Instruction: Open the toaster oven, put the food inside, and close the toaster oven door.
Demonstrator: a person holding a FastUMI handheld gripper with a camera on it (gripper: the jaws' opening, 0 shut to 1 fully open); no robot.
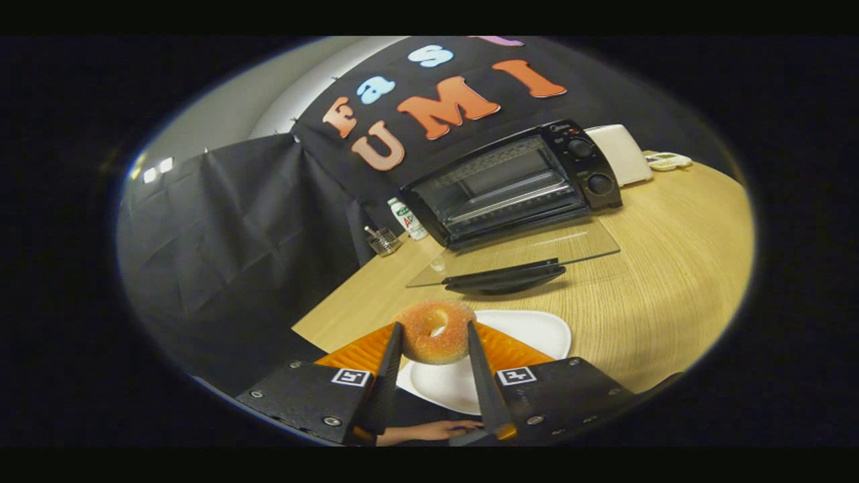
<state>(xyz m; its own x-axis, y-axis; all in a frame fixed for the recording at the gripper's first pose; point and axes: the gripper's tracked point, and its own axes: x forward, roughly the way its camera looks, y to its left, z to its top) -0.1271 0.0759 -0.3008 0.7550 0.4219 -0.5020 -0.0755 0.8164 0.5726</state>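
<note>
Already holding the food: tongs (435, 342) closed on one donut (435, 331), one finger pressing each side, donut sitting between the tips. Looks lifted a little above one white plate (530, 329), though hard to tell if still touching. Part of a hand (436, 429) peeking out low between the two fingers.

Just past the plate, on the wooden table (658, 282), one glass door (523, 251) lying flat and open, with its one dark handle (507, 276) at the near edge. Behind the door, one black toaster oven (510, 184), mouth wide open, one wire rack (517, 201) inside, nothing on the rack. Two round knobs (580, 147) on the oven's right side.

Beside the oven on the left, one small bottle (407, 218) and one clear glass cup (384, 240). Behind the oven on the right, one white box-like thing (624, 153), and further back one small flat thing, too small to name.

So, step one done: oven open. Step two begun: food grabbed, not yet inside. Still left: carry the donut over the door, set it on the rack, let go, pull back, then flip the door up and shut.
</note>
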